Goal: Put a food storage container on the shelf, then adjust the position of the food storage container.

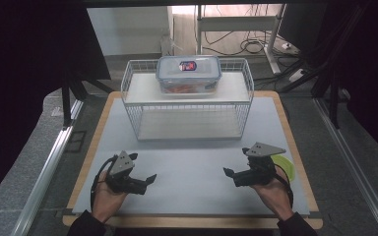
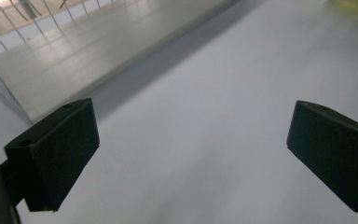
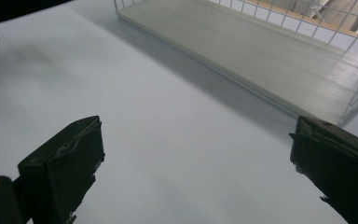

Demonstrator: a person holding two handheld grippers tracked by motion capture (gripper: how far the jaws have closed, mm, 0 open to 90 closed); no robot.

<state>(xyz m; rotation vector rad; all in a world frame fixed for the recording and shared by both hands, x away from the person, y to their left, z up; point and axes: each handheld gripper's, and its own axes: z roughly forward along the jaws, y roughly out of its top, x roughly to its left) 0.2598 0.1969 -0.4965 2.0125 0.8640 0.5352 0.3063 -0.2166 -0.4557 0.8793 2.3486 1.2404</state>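
A white wire rack [image 1: 187, 101] with two shelves stands at the back of the pale grey mat [image 1: 187, 162]. On its top shelf sits a clear lidded food box [image 1: 188, 73] with orange contents and a dark label. My left gripper [image 1: 150, 179] rests low at the front left, held in a hand, open and pointing right with nothing between its jaws [image 2: 191, 158]. At the front right my right gripper [image 1: 228, 173] points left, open and empty [image 3: 196, 172]. The rack's lower shelf [image 2: 88, 51] [image 3: 270, 51] lies ahead of both.
A yellow-green round dish [image 1: 285, 166] lies just behind my right hand near the mat's right edge. The mat lies on a wooden board [image 1: 93, 142]. Metal rails [image 1: 44, 172] run along both sides. Cables and a frame stand behind the table.
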